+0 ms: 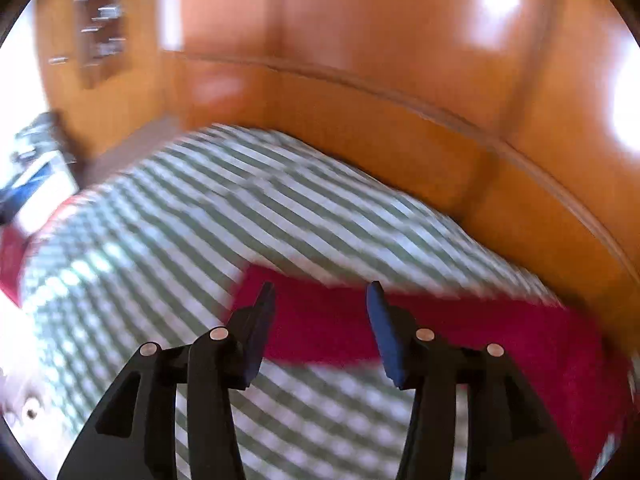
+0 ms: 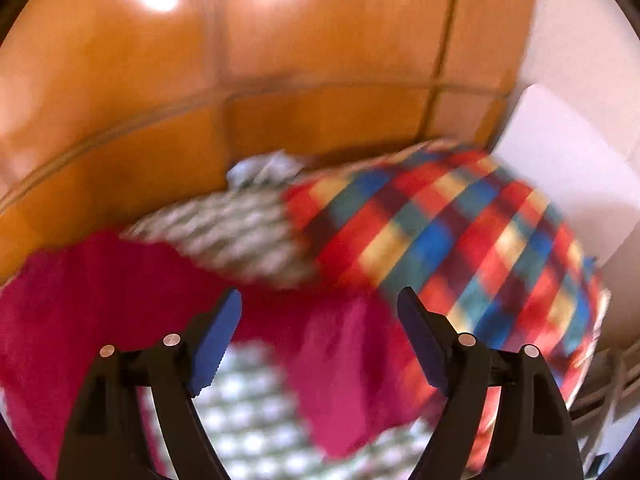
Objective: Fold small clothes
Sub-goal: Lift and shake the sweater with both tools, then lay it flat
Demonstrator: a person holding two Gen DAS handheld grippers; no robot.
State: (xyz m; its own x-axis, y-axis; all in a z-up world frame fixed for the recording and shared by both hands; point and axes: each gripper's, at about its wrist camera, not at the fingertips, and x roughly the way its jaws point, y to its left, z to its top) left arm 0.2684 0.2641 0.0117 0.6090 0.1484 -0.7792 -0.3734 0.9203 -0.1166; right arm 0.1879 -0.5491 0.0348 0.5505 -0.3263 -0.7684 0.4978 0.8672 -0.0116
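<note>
1. Magenta garment [image 1: 460, 332] spread flat on the green-checked bedspread [image 1: 180, 240], beside the wooden bed frame [image 1: 400, 132]; probably laid out for folding.
2. Left gripper [image 1: 320, 300] and right gripper [image 2: 320, 308] both parted, gripping nothing, poised above the cloth.
3. Multicoloured plaid blanket [image 2: 460, 240] heaped aside.

You have open bed [image 1: 180, 220] ahead; the wood wall [image 1: 400, 128] blocks its far edge, the pillow [image 2: 460, 240] its right.

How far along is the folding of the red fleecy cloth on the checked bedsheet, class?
Done: the red fleecy cloth lies spread on the green-and-white checked bedsheet; no finished fold is clear through the blur. In hand: nothing; the left gripper and right gripper are open above it. Left: gripping and folding.
</note>
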